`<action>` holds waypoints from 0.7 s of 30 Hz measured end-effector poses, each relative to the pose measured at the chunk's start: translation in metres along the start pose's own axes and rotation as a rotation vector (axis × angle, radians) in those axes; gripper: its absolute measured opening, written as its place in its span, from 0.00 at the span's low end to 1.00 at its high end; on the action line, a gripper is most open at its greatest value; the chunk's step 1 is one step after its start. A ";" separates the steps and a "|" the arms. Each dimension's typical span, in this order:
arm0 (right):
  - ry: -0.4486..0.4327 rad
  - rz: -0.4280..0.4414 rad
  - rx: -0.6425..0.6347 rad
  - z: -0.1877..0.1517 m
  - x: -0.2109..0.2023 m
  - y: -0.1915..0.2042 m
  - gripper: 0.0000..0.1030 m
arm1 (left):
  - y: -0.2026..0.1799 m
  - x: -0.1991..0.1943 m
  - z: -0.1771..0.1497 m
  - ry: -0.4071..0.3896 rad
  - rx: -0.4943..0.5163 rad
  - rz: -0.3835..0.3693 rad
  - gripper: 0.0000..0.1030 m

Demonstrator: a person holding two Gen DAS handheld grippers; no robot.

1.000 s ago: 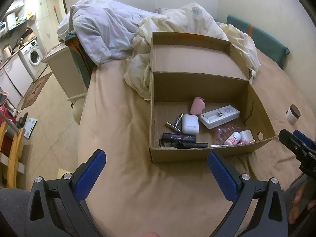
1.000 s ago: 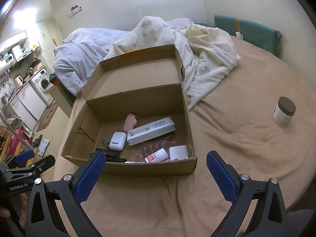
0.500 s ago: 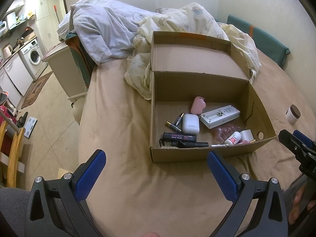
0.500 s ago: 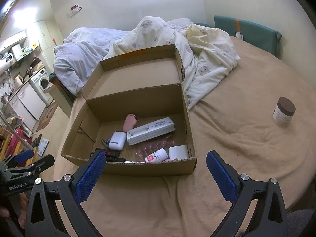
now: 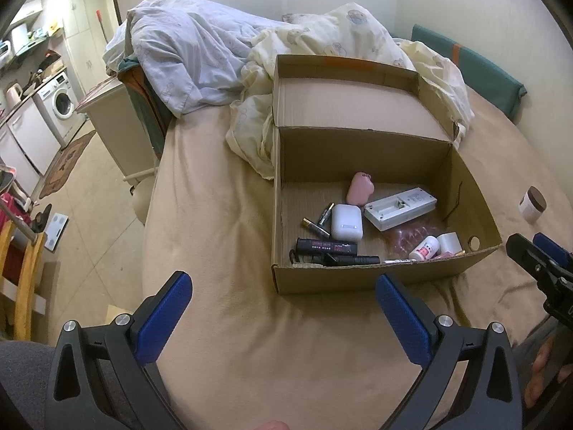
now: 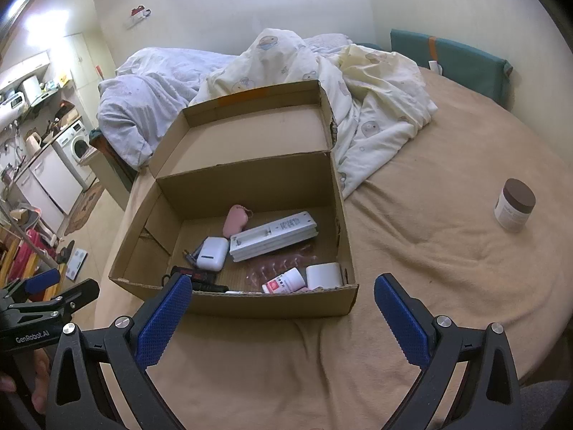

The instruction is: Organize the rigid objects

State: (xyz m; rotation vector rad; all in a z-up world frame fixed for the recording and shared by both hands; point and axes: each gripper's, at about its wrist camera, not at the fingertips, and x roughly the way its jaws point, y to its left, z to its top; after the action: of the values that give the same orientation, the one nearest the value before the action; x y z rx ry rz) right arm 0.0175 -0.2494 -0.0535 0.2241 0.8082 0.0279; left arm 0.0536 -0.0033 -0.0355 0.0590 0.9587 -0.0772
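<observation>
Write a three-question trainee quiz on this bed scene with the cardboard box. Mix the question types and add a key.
1. True or false: the brown-lidded jar stands inside the cardboard box.
2. Multiple choice: the white earbud case lies beside: A) the pink pouch, B) the washing machine, C) the green cushion.
3. Fill in: both the left gripper and the right gripper have jaws that are ____.

Key: 1 false, it stands on the bed outside the box; 2 A; 3 open.
</observation>
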 end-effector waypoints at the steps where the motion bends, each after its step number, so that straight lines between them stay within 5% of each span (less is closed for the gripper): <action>1: 0.001 0.001 0.001 0.000 0.000 0.000 1.00 | 0.000 0.001 0.000 0.001 0.001 0.000 0.99; 21: 0.003 0.007 -0.002 0.001 0.001 -0.001 1.00 | 0.001 0.005 -0.002 0.006 0.023 0.004 0.99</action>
State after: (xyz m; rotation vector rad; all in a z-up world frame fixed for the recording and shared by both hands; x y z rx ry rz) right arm 0.0190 -0.2503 -0.0536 0.2250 0.8107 0.0356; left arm 0.0549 -0.0027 -0.0406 0.0825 0.9636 -0.0842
